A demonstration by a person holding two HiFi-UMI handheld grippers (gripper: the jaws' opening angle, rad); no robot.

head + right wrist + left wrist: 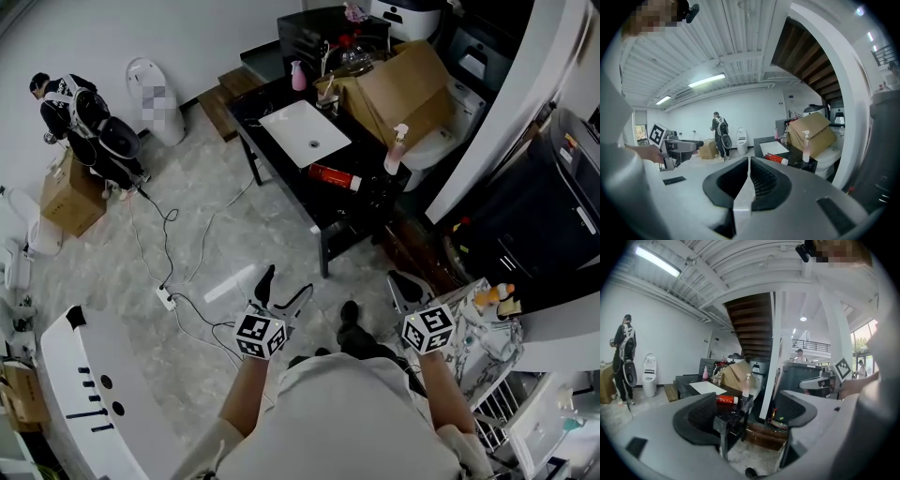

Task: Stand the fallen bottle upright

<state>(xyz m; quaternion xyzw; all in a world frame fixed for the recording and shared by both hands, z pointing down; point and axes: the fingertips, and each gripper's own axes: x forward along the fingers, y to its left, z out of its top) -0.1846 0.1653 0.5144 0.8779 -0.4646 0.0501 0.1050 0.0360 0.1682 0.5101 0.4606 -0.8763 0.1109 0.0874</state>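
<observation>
Both forearms (246, 398) reach forward from the torso (337, 422); left gripper (284, 285) nearly level, fingers (266, 278) spread wide, empty; right gripper (402, 280) alongside, fingers pressed together.

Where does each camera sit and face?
Head view: on the head, facing steeply down; shows both forearms, left gripper, right gripper, table.
Left gripper view: on that gripper, along its open jaws toward the table; right gripper at right.
Right gripper view: on that gripper, along its shut jaws toward the table; left gripper at left.
Shared: all three show the fallen bottle.
</observation>
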